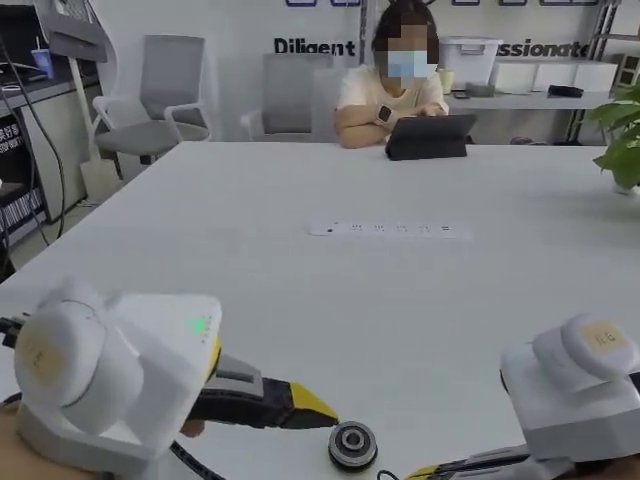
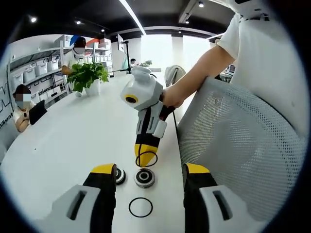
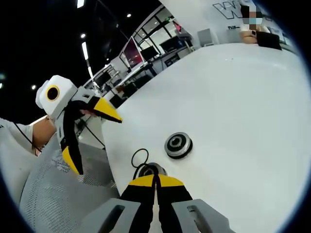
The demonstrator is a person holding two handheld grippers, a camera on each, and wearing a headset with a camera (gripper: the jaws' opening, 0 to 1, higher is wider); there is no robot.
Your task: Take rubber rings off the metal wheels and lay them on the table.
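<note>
the step in hand looks like the laying-down of a ring that has come off its wheel: in the left gripper view the right tool (image 2: 146,154) points down at the desk (image 2: 73,131) with its jaws pressed together, and a thin black pinched ring (image 2: 146,167) loops around its yellow tip, hanging just above the near wheel (image 2: 145,177). the right gripper view agrees that those jaws are closed, with no gap between the yellow tips, and the near wheel sits just beyond them. the left tool (image 2: 150,171) is wide open and holds nothing; its two jaws stand either side of the work, the left one just beside the far wheel (image 2: 119,175). a loose ring (image 2: 130,208) already lies flat on the desk between those open jaws, apart from both wheels, so by my reading one ring is done and a second is on its way. whether either wheel carries a ring on its rim is too small to tell, though both show a dark outer band. the next move calls for carrying the pinched ring sideways, clear of the near wheel, to a bare patch of desk, perhaps beside the loose ring, lowering it until it touches and then parting the jaws so it drops flat. after that the open left tool is well placed to steady a wheel while the right tool picks at its rim
</note>
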